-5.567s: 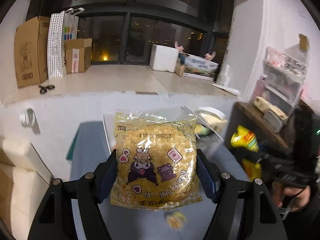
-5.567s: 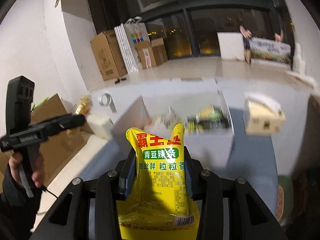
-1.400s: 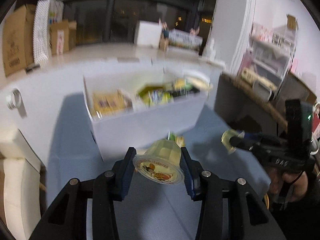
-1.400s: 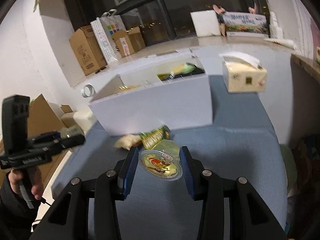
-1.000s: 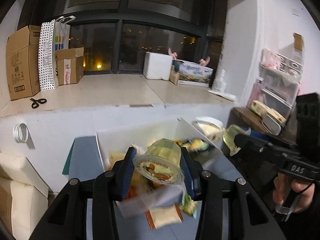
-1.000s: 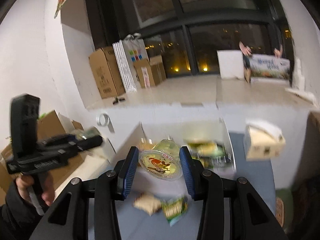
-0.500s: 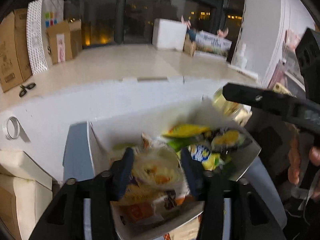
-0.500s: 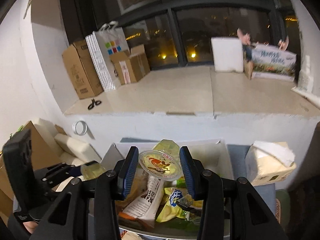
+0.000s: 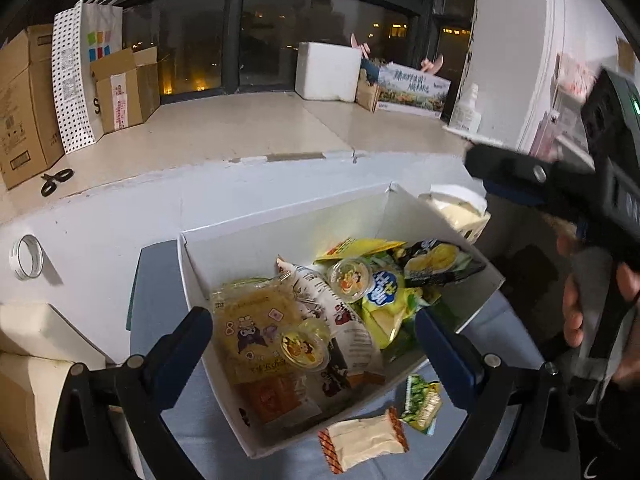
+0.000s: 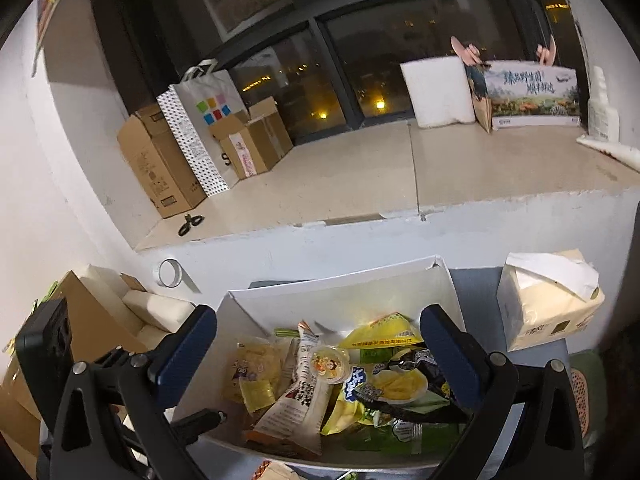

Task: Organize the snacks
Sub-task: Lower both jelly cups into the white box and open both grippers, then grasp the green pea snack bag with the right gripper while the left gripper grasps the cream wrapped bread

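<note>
Over the white box, both my claws hang spread.
Left claw and right claw grip nothing; two jelly cups top the snack bags, lower packets buried.

Right gripper hangs over a white box, its blue fingers spread wide and empty. A jelly cup rests atop snack bags inside; a tissue pack sits just beside the box.

The right claw is motion-blurred; the white box's near wall is cut off below.
</note>
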{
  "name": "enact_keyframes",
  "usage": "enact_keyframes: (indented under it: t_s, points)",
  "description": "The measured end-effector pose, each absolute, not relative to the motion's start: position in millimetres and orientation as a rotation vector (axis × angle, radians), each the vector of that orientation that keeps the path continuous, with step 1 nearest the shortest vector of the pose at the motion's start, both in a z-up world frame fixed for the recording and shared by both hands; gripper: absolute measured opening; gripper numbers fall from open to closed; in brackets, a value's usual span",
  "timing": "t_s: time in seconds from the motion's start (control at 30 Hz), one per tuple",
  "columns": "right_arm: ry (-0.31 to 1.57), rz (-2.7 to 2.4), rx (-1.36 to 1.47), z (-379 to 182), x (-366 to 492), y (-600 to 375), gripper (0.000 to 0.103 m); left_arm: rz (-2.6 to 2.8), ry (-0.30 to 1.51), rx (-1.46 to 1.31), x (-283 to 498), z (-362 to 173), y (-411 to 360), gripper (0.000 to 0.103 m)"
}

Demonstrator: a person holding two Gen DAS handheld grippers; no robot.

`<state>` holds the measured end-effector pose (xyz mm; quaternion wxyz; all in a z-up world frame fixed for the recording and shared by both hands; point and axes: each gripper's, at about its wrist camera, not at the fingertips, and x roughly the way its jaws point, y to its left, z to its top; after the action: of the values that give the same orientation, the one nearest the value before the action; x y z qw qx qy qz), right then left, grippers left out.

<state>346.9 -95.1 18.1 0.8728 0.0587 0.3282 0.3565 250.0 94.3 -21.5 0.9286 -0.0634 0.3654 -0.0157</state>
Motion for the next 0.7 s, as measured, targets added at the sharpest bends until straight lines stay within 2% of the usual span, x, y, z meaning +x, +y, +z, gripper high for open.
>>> enact_keyframes:
  t_s: [0.3, 0.7]
  points:
    - [0.557, 0.842, 0.059, 26.0, 268.3, -124.4, 0.103, -0.036, 0.658, -0.142, 175.5, 0.2, 87.4, 0.103]
    - [0.645, 0.846, -0.02, -54.7, 173.4, -173.4, 0.103, -0.011, 0.656, -0.141, 75.7, -34.2, 60.8, 0.103]
